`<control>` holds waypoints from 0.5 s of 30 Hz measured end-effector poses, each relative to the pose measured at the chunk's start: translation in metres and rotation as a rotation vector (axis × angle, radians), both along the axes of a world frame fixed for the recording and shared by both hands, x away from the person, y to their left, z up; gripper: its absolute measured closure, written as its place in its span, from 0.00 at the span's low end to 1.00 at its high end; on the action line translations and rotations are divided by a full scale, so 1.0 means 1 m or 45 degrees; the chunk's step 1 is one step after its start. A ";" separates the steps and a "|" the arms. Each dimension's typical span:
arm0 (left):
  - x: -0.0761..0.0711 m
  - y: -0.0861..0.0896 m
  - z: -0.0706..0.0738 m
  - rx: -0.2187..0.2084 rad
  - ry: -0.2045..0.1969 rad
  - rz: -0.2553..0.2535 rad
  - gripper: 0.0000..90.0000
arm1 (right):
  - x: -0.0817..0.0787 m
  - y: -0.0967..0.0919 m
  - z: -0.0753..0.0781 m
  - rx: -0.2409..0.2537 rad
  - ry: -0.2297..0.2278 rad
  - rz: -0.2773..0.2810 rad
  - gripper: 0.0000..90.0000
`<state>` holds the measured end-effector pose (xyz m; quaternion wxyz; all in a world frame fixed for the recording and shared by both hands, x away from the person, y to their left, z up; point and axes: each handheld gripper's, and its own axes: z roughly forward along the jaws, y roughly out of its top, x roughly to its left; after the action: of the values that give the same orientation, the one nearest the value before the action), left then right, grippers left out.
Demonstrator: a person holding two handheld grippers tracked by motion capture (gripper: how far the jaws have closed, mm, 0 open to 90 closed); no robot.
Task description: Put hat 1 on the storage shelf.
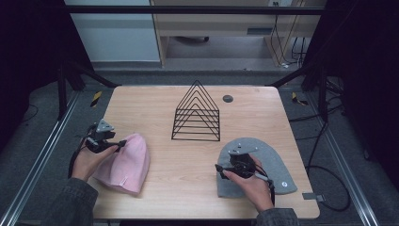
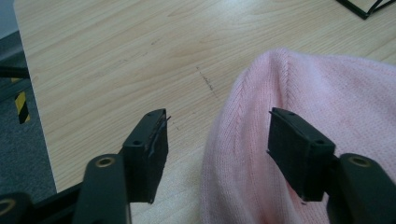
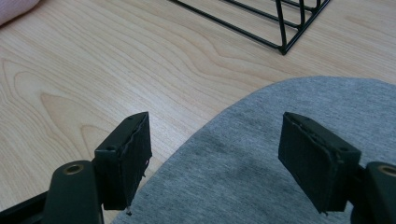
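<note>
A pink knit hat (image 1: 129, 162) lies flat at the table's left front. My left gripper (image 1: 121, 142) sits at its left edge. In the left gripper view the left gripper (image 2: 217, 135) is open, with the rim of the pink hat (image 2: 327, 93) between the jaws and the pads off the fabric. A grey hat (image 1: 275, 162) lies at the right front. My right gripper (image 1: 220, 170) is at its left edge. In the right gripper view the right gripper (image 3: 215, 144) stands open, straddling the border of the grey hat (image 3: 280, 107).
A black wire rack (image 1: 197, 115) of triangular frames stands mid-table behind both hats, and its base (image 3: 233, 28) lies ahead of the right gripper. A round grommet (image 1: 227, 98) sits near the far edge of the wooden table (image 1: 155, 103). Black frame posts flank the table.
</note>
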<state>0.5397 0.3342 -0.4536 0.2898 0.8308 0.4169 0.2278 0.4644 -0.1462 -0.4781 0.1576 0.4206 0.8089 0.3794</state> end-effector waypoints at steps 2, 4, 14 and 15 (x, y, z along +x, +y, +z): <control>0.002 -0.003 -0.007 0.007 0.047 -0.021 0.46 | 0.000 0.000 0.000 -0.005 0.002 0.006 0.28; 0.004 -0.006 -0.013 0.029 0.074 -0.026 0.46 | 0.000 0.001 0.000 -0.003 0.004 0.006 0.28; 0.006 -0.012 -0.020 -0.018 0.142 -0.069 0.65 | 0.001 0.004 -0.001 -0.005 0.011 0.022 0.27; 0.005 -0.012 -0.020 -0.023 0.146 -0.078 0.70 | 0.001 0.003 -0.001 -0.006 0.006 0.024 0.27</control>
<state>0.5447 0.3226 -0.4733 0.2798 0.8522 0.4093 0.1671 0.4653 -0.1429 -0.4787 0.1529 0.4137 0.8140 0.3780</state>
